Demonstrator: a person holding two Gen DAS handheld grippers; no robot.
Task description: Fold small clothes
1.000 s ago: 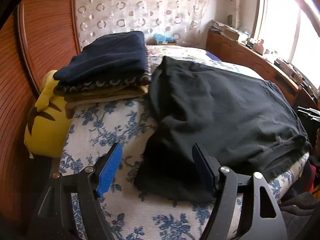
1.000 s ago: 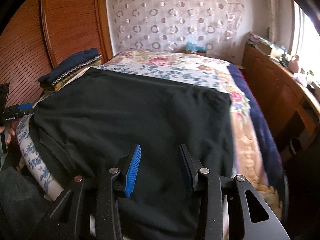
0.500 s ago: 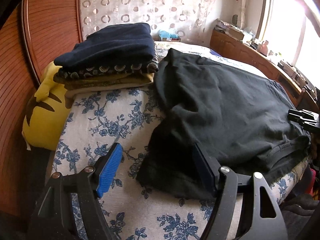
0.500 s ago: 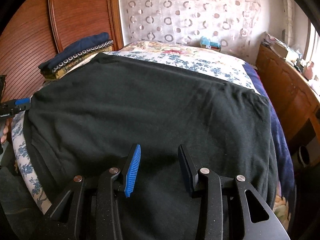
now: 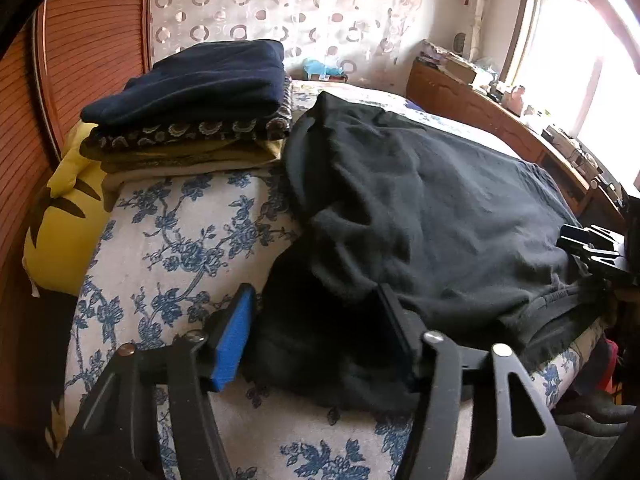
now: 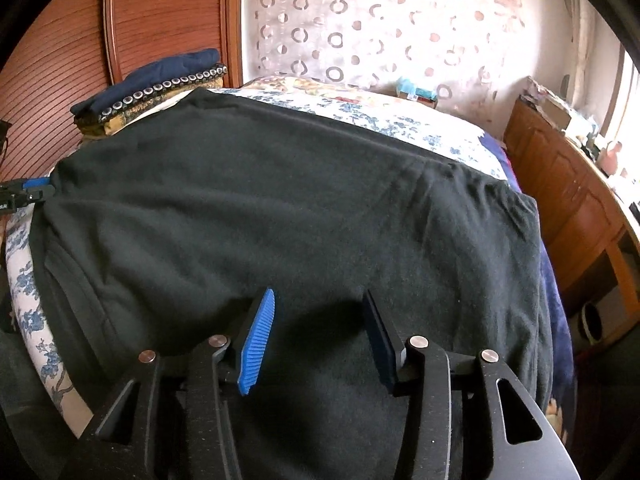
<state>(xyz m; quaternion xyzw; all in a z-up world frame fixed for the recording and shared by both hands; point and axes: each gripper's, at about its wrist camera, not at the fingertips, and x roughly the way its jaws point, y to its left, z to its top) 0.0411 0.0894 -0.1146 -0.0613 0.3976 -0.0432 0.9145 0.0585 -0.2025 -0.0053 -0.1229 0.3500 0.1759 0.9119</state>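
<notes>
A black garment (image 6: 304, 216) lies spread flat over the flowered bedspread (image 5: 180, 248). In the left wrist view the garment (image 5: 432, 216) shows one corner (image 5: 320, 344) folded under, lying between the fingers. My left gripper (image 5: 316, 320) is open, its jaws straddling that corner close above the bed. It also shows at the left edge of the right wrist view (image 6: 24, 192). My right gripper (image 6: 318, 320) is open and empty, low over the near side of the garment. It also shows at the right edge of the left wrist view (image 5: 592, 246).
A stack of folded clothes (image 5: 192, 112) sits at the head of the bed, beside a yellow plush pillow (image 5: 60, 216). A wooden headboard (image 6: 160, 20) stands behind. A wooden cabinet (image 6: 580, 200) with clutter runs along the right side under the window.
Both grippers have moved closer and lower to the garment. The left gripper now straddles the folded corner. The right gripper has come into the left wrist view's right edge.
</notes>
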